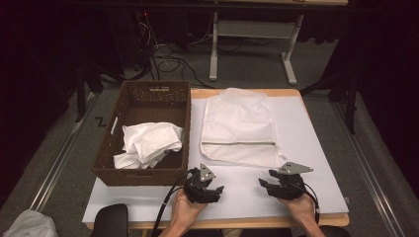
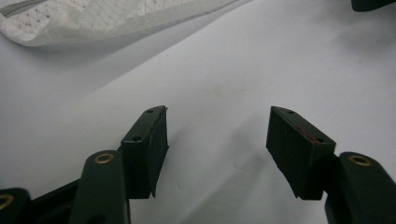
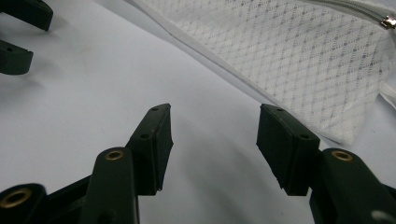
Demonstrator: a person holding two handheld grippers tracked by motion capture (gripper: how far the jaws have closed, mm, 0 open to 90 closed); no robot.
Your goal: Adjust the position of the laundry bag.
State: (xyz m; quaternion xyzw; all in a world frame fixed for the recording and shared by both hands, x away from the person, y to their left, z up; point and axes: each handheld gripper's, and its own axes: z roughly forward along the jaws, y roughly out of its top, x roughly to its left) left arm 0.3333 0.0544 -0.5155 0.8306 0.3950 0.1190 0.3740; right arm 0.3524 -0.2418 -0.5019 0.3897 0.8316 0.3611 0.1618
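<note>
The white-covered desk (image 1: 316, 148) carries a white mesh zippered laundry bag (image 1: 238, 129) just ahead of both spread, empty claws, left claw (image 1: 213, 190) and right claw (image 1: 264, 183). The right gripper view reveals its zipper pull (image 3: 386, 21). Beyond the left claw, a brown wicker basket (image 1: 129, 111) holds crumpled white cloth (image 1: 148, 143).

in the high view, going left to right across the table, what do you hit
wicker basket holding white cloth → left gripper → white mesh laundry bag → right gripper
</note>
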